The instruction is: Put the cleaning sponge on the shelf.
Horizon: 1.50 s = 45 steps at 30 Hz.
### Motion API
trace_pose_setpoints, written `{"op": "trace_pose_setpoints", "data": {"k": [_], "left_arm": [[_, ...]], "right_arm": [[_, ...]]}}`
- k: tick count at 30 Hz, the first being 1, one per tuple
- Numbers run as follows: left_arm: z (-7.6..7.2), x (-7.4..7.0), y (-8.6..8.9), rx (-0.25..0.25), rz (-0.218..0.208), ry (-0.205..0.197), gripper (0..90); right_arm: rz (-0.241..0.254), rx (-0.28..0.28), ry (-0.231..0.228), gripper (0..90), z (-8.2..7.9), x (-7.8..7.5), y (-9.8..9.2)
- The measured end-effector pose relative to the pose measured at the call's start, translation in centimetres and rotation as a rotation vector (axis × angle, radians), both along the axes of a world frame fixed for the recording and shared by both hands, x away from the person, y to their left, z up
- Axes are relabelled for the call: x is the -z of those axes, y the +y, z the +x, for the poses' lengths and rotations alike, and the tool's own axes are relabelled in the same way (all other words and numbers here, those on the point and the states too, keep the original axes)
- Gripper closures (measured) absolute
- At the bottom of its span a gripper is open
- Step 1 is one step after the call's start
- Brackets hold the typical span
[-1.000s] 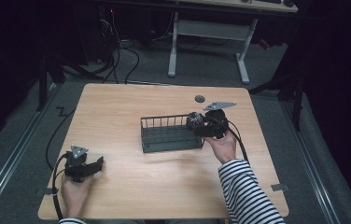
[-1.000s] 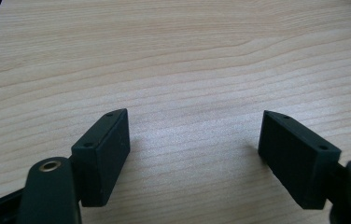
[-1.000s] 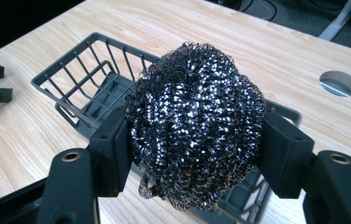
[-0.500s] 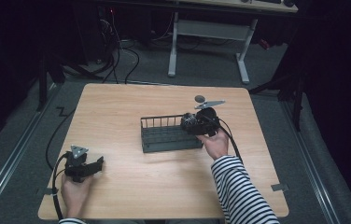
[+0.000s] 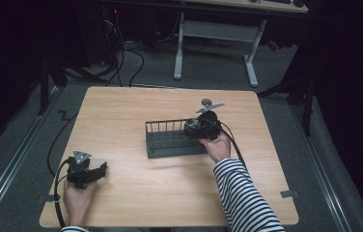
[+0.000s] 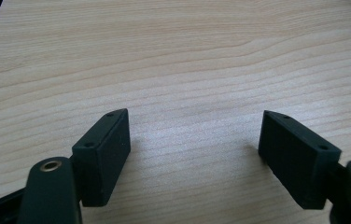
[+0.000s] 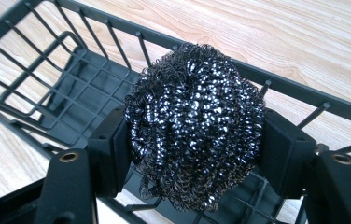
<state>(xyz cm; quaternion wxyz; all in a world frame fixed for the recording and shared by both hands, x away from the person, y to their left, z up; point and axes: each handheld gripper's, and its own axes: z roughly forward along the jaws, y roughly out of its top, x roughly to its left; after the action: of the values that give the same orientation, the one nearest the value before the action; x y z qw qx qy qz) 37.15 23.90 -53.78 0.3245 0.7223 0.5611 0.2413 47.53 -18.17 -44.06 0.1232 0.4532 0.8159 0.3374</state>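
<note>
Lowered since the earlier frame, the right gripper (image 7: 193,149) is now held over the wire basket (image 7: 38,88), its jaws clamped on a steel scourer (image 7: 194,135), a round tangle of dark, glinting coils. Wide-open jaws are shown on the left gripper (image 6: 194,156) above the table (image 6: 187,56).

Scourer (image 7: 194,126) above basket's (image 7: 304,95) end
</note>
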Motion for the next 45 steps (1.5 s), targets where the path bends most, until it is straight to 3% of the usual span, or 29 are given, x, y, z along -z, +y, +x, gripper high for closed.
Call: {"op": "trace_pose_setpoints", "data": {"k": [10,21,25,30,32,34,42,45], "left_arm": [[0.0,0.0,0.0,-0.001,0.001,0.000,25.7],[0.0,0.0,0.0,-0.001,0.001,0.001,25.7],[0.0,0.0,0.0,-0.001,0.002,0.001,25.7],[0.0,0.0,0.0,-0.001,0.002,0.001,25.7],[0.0,0.0,0.0,-0.001,0.002,0.001,25.6],[0.0,0.0,0.0,-0.002,0.001,0.000,25.6],[0.0,0.0,0.0,-0.001,0.001,0.001,25.6],[0.0,0.0,0.0,-0.001,0.002,0.001,25.6]], "right_arm": [[-0.028,-0.001,0.012,34.1,0.2,0.6,0.3],[0.015,-0.014,-0.013,28.7,-0.4,0.0,-0.3],[0.052,-0.020,-0.064,29.6,-1.5,-1.0,-1.4],[0.086,-0.010,-0.087,32.1,-2.6,-1.8,-2.8],[0.129,0.008,-0.106,34.6,-3.5,-2.2,-4.0],[0.116,0.018,-0.110,35.5,-4.0,-2.2,-4.7],[0.144,0.078,-0.135,38.8,-5.7,-1.8,-7.7],[0.133,0.095,-0.125,38.8,-6.2,-1.6,-8.7]]}}
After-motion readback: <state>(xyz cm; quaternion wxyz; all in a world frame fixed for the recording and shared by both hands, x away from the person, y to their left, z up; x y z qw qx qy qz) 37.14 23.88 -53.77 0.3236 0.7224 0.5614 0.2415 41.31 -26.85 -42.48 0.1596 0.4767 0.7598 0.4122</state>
